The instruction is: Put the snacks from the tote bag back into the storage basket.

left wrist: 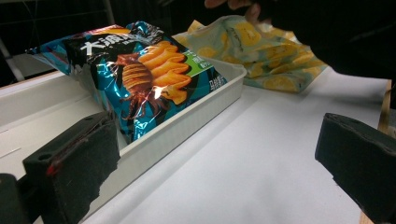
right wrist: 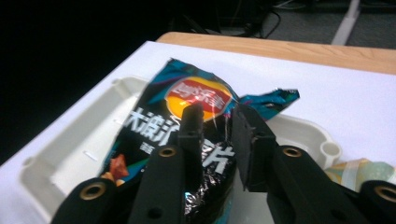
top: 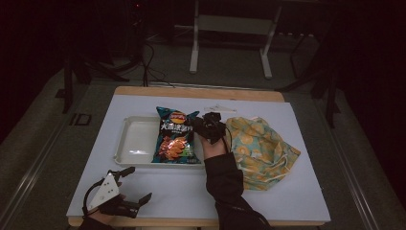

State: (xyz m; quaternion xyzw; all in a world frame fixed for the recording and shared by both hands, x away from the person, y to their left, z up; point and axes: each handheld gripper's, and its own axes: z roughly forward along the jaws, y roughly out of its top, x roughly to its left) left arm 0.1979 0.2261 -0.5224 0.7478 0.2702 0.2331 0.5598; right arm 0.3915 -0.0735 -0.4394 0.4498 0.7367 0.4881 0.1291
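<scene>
Right gripper (right wrist: 215, 116) pinches the chip bag (top: 174, 136) by its upper edge over the white tray (top: 134, 143), apparently placing it, while left gripper (top: 127, 184) idles agape.

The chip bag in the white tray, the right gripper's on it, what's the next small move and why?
Probably open the right gripper and back it off. Its jaws pinch the upper edge of the chip bag, and the bag already lies in the white tray, its lower end resting over the near rim. The left gripper rests open on the table, apart from both.
</scene>
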